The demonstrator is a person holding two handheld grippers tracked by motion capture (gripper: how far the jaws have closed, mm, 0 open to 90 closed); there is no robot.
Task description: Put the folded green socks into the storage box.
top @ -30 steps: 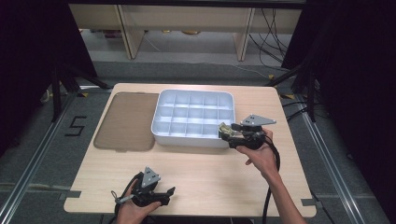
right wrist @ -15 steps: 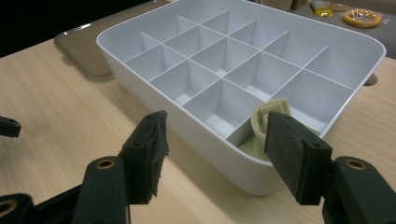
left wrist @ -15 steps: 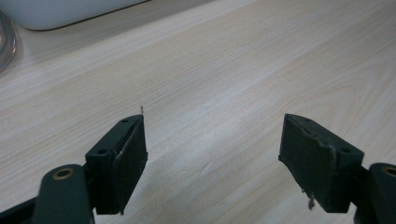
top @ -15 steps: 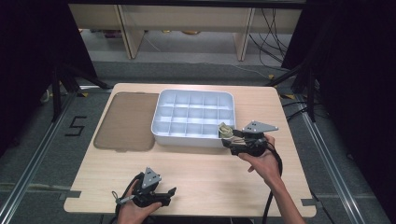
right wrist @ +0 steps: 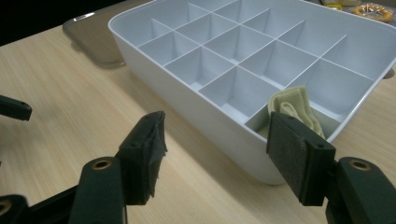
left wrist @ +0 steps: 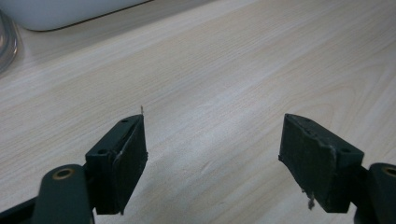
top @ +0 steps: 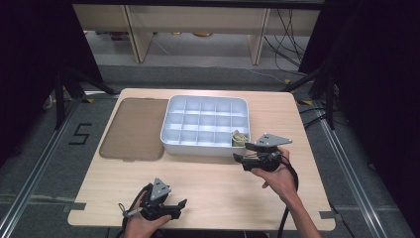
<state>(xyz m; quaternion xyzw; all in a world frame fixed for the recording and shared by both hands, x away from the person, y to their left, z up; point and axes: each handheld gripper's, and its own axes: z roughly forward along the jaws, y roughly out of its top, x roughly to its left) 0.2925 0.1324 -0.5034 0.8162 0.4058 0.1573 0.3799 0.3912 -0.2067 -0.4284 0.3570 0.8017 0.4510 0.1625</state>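
Right gripper (top: 241, 157) had drawn back from the tray (top: 171, 141), jaws just opening, empty; folded cloth (right wrist: 294, 108) sat in its corner compartment. Left gripper (left wrist: 212, 158) spread wide, empty.

Lab recording bay: black curtains (top: 29, 59), taped floor number (top: 79, 134), cables (top: 292, 29).

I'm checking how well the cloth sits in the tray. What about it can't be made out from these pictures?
- Folded cloth, right gripper view: its near, lower part is hidden by the right claw's pad and the tray wall.
- Same cloth, high view: too small to read its folds or whether it touches the compartment floor.
- Small yellow things, right gripper view: cut off by the top edge.
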